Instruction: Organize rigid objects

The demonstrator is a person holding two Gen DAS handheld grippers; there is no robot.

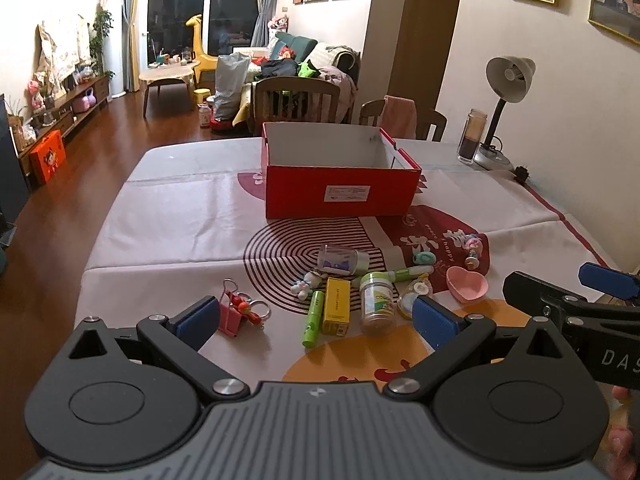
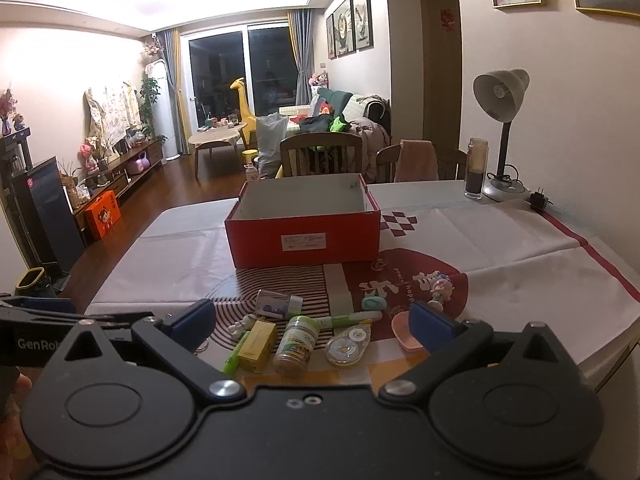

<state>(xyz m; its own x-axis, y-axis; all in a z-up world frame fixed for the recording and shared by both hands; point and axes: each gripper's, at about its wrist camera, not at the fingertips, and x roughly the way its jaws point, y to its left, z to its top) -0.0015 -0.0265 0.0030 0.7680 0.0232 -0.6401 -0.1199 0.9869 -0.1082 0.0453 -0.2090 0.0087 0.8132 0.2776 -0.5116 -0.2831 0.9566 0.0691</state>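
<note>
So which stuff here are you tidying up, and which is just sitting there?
For the job: red box, yellow box, jar, green tube, pink clip, heart dish, tape roller.

Just there: lamp, dark bottle, chairs.

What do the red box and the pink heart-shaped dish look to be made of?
Red box: likely cardboard, matte red outside, plain white inside, with thin folded walls and a printed label. Pink heart-shaped dish: probably smooth plastic or silicone, uniform colour, soft sheen; which one is unclear.
</note>
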